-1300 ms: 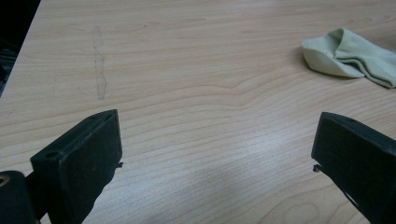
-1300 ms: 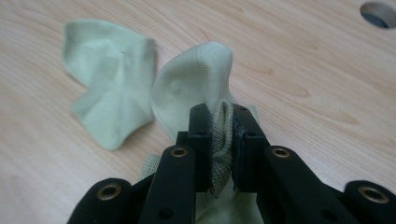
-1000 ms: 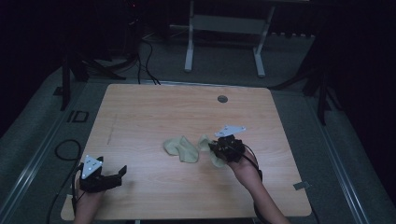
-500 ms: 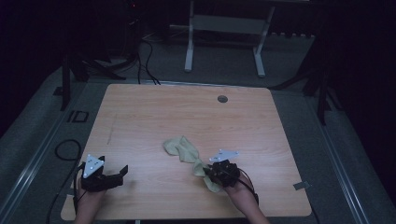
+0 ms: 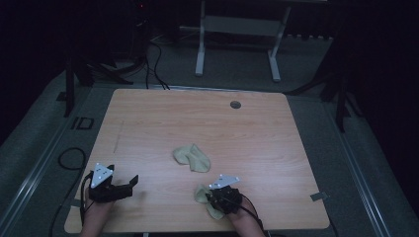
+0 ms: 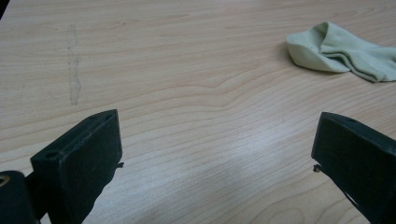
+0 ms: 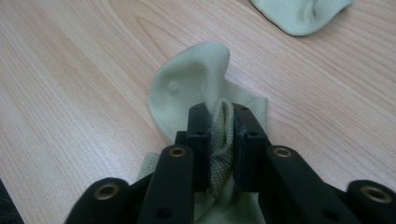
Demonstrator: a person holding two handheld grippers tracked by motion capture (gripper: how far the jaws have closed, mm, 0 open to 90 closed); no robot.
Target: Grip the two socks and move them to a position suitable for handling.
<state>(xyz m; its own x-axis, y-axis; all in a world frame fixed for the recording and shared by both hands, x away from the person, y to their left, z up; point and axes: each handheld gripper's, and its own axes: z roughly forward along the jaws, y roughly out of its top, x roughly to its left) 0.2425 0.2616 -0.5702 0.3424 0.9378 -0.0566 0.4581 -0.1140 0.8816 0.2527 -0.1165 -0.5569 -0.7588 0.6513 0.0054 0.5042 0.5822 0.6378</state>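
Two pale green socks lie on a wooden table (image 5: 163, 123). One sock (image 5: 201, 193) (image 7: 196, 79) sits bunched near the front edge, and my right gripper (image 5: 211, 197) (image 7: 220, 116) is shut on a fold of it. Those jaws have just been opening slightly, with the fabric still pinched between the pads. The other sock (image 5: 192, 158) (image 6: 341, 46) (image 7: 299, 11) lies flat near the table's middle, apart from both grippers. My left gripper (image 5: 129, 182) (image 6: 215, 140) rests low at the front left corner, open with nothing between its fingers.
A round cable hole (image 5: 235, 104) sits near the table's far edge. A faint scuff mark (image 6: 74, 84) runs across the wood at the left. Behind the table, a white stand (image 5: 237, 29) and cables (image 5: 148, 54) are on the grey floor.
My right gripper has carried its sock from beside the other sock toward the front edge and down onto the table. The left gripper has stayed in place.
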